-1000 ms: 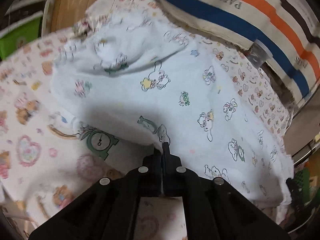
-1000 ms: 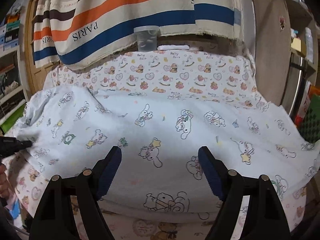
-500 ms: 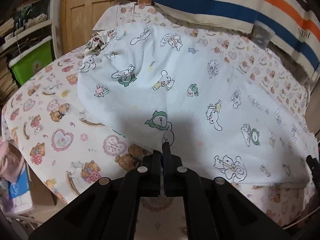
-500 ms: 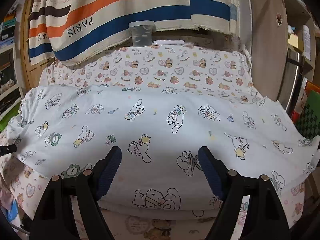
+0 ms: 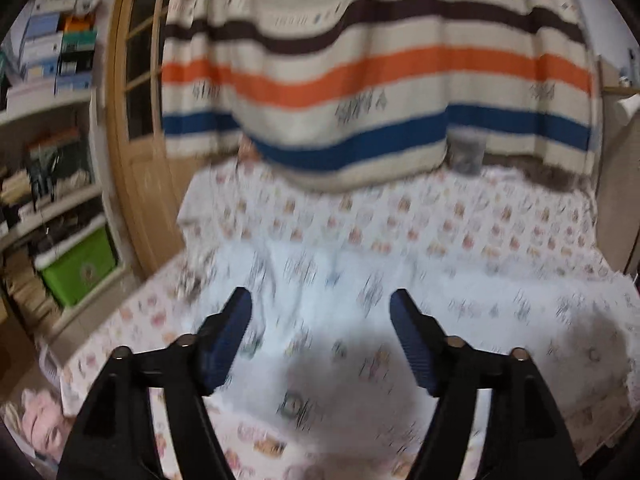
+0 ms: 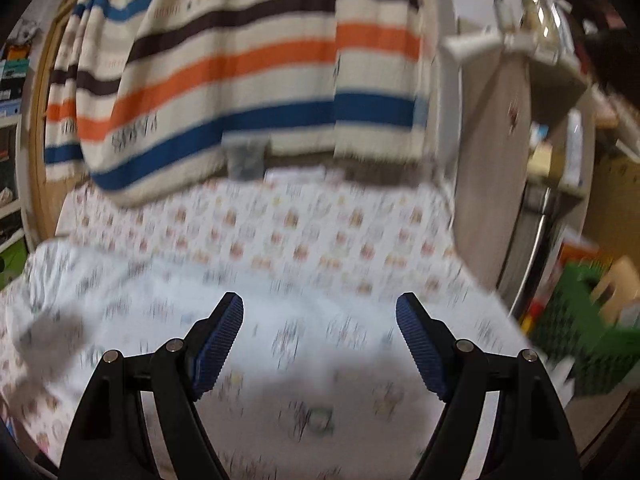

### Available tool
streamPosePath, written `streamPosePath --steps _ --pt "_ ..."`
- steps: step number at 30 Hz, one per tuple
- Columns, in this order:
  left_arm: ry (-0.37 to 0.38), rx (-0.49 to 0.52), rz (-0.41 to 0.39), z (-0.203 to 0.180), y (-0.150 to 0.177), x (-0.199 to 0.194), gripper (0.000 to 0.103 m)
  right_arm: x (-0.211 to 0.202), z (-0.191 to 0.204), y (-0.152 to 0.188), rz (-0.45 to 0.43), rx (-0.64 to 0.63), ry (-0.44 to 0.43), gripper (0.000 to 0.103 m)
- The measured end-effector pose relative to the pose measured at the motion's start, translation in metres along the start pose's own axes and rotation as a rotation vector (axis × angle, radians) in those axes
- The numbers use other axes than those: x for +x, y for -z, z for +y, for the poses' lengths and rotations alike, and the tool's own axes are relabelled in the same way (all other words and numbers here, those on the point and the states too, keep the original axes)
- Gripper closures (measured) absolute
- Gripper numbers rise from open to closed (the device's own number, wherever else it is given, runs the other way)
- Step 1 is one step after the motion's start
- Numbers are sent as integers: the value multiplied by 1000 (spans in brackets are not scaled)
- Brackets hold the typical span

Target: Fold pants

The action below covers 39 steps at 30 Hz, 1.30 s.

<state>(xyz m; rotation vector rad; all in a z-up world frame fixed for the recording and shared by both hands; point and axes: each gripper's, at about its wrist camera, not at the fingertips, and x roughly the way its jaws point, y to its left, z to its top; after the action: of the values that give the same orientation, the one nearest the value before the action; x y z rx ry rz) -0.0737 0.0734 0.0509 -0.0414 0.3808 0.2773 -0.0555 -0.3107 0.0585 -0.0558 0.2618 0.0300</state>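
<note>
Across the lower half of both blurred wrist views, one pair of white pants (image 5: 360,320) printed with small cartoon animals is lying spread flat on a bed sheet (image 5: 400,224) patterned with hearts and bears. Two grippers are showing, one per view. At the bottom centre of the left view, the left gripper (image 5: 321,300) is hovering over the pants; its two blue-padded fingers (image 5: 230,332) have just been opening and are standing spread with nothing between them. At the bottom centre of the right view, the right gripper (image 6: 319,304) is likewise holding its fingers wide apart and empty. One striped cloth (image 5: 360,72) is hanging across the top of each frame. One green bin (image 5: 78,266) is sitting at the left edge.
</note>
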Motion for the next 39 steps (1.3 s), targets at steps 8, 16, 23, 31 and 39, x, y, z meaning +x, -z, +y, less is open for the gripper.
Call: streamPosePath --steps 8,16,23,31,39 --pt "147 126 -68 -69 -65 56 7 38 -9 -76 -63 15 17 23" --pt "177 253 225 -143 -96 214 7 164 -21 -85 161 118 -69 23" --pt "287 135 630 -146 -68 341 11 226 -22 -40 297 131 -91 28" --pt "322 43 775 -150 -47 381 101 237 -22 -31 331 109 -69 28" --pt "345 58 491 -150 -82 327 101 235 -20 -32 315 83 -31 28"
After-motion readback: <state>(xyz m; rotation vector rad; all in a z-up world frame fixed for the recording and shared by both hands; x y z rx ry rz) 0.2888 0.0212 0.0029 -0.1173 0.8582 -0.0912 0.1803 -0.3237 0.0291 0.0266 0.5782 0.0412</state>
